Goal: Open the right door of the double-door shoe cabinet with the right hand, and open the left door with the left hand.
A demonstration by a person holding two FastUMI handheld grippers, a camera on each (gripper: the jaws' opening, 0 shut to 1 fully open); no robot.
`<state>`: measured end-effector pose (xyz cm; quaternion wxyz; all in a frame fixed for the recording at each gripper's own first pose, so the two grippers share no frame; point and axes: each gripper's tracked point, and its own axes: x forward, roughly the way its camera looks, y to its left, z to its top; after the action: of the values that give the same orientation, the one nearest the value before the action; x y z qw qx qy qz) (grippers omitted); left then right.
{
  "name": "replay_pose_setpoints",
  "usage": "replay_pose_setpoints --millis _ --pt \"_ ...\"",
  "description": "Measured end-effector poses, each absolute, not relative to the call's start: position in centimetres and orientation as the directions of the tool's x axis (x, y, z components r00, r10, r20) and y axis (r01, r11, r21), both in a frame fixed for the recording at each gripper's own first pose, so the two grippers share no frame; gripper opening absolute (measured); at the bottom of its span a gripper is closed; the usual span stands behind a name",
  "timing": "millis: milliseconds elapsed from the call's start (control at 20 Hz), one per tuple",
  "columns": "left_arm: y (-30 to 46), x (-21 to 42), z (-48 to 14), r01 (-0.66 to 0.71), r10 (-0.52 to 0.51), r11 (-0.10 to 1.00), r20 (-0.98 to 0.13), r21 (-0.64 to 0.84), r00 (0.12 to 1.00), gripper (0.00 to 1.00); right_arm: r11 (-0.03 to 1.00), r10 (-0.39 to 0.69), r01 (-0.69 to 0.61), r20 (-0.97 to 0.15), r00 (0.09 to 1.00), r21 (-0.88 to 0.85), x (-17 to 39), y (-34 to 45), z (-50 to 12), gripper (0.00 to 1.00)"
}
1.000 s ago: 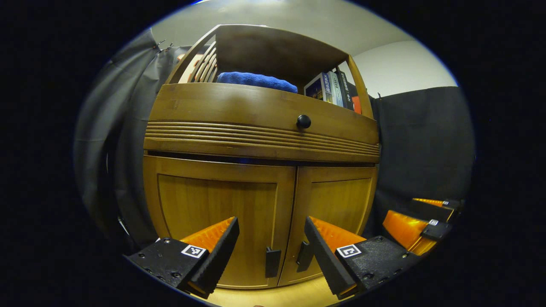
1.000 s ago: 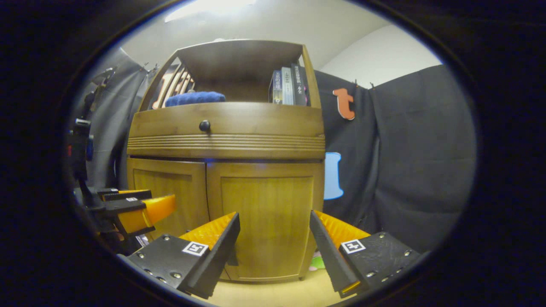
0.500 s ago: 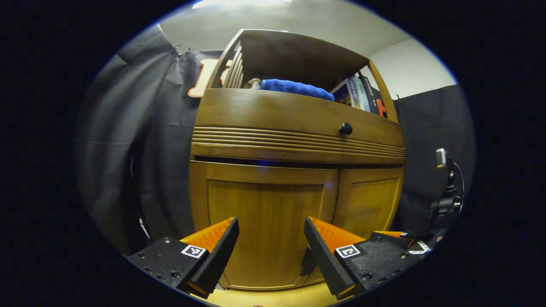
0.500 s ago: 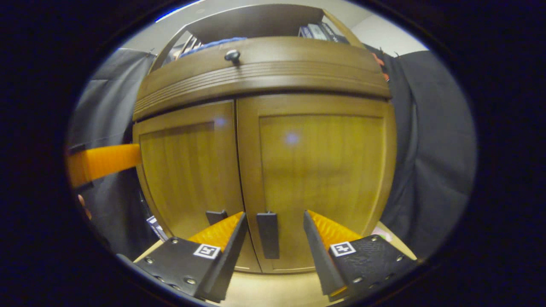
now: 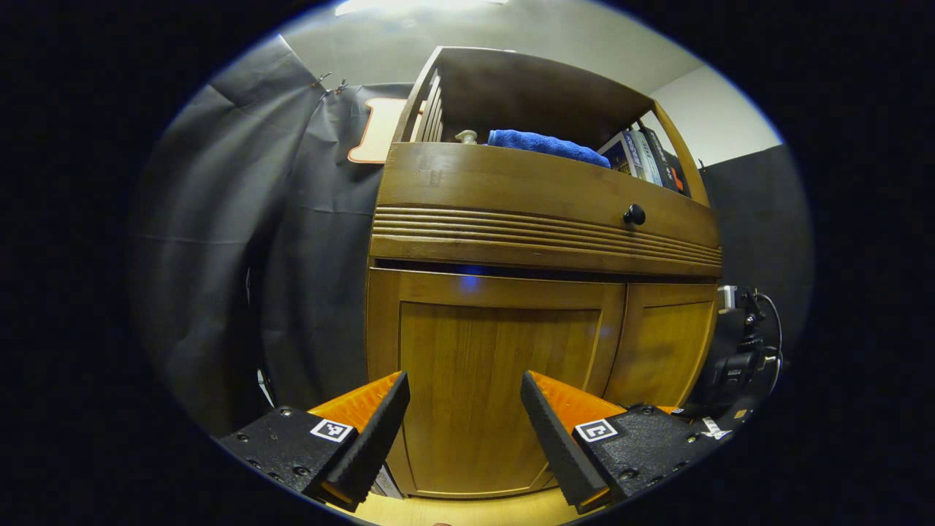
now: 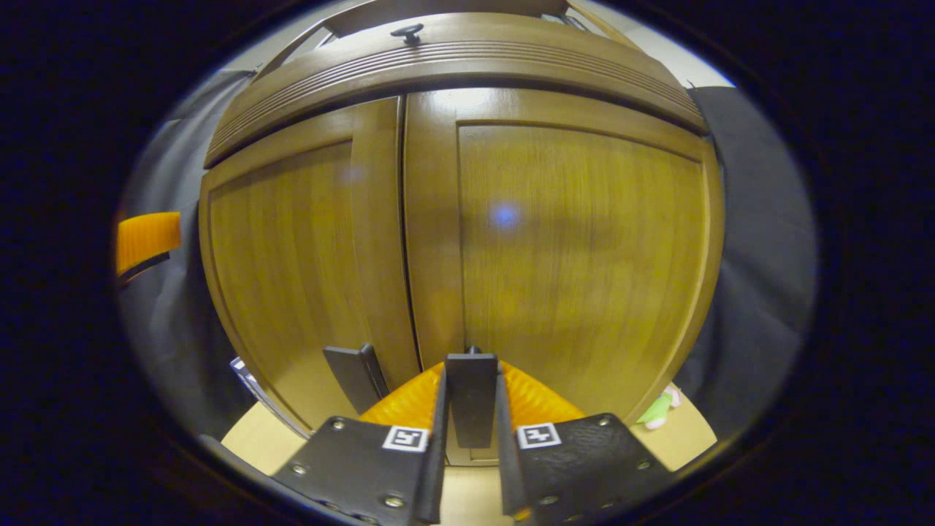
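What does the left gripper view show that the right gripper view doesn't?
Left gripper view: open left tongs facing the left door, a blue towel and books on the top shelf. Right gripper view: right tongs shut on the right door handle, with the left door handle beside. Both: the two closed doors and the drawer knob.

In the right gripper view, the wooden double-door shoe cabinet (image 6: 555, 241) is cut off at twelve o'clock above its round black drawer knob (image 6: 409, 31). A small green and pink object (image 6: 657, 409) at four o'clock, half behind the cabinet, is too blurred to identify.
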<state>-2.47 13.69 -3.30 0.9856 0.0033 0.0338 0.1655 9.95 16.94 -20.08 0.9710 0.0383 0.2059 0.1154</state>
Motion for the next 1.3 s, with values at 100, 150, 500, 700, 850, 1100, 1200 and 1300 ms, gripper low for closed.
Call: replay_pose_setpoints --millis 100,150,500,700,850,1100,1200,1300 --pt "13.3 -2.1 -3.6 -0.31 0.311 0.95 -0.078 0.014 0.947 0.91 0.974 0.218 -0.176 -0.398 0.891 0.14 9.7 16.8 -19.9 0.28" --pt "13.1 -2.1 -3.5 -0.304 0.304 0.953 -0.079 0.013 0.949 0.95 0.976 0.207 -0.164 -0.397 0.894 0.14 9.4 16.4 -19.8 0.24" --pt "11.3 -2.1 -2.9 -0.242 0.243 0.97 -0.062 0.017 0.968 0.95 0.986 0.131 -0.08 -0.387 0.913 0.145 5.0 14.0 -18.8 0.28" --pt "9.6 -1.9 -3.3 -0.203 0.204 0.979 -0.074 0.023 0.976 0.95 0.986 0.103 -0.045 -0.38 0.919 0.159 2.9 12.4 -18.5 0.28" --pt "8.0 -1.8 -3.5 -0.161 0.161 0.987 -0.081 0.01 0.984 0.91 0.987 0.077 -0.016 -0.377 0.923 0.161 1.2 10.9 -18.3 0.27" --pt "5.2 -1.4 -3.6 -0.085 0.084 0.996 -0.075 -0.012 0.994 0.94 0.988 0.02 0.039 -0.379 0.925 0.148 -1.1 8.0 -18.6 0.27" --pt "3.9 -1.3 -3.7 -0.059 0.057 0.998 -0.083 -0.015 0.995 0.91 0.987 -0.014 0.074 -0.377 0.926 0.145 -2.2 6.6 -18.4 0.27" --pt "2.6 -1.3 -3.7 -0.031 0.029 0.999 -0.085 -0.018 0.996 0.95 0.982 -0.044 0.11 -0.379 0.924 0.154 -3.3 5.0 -18.3 0.27"
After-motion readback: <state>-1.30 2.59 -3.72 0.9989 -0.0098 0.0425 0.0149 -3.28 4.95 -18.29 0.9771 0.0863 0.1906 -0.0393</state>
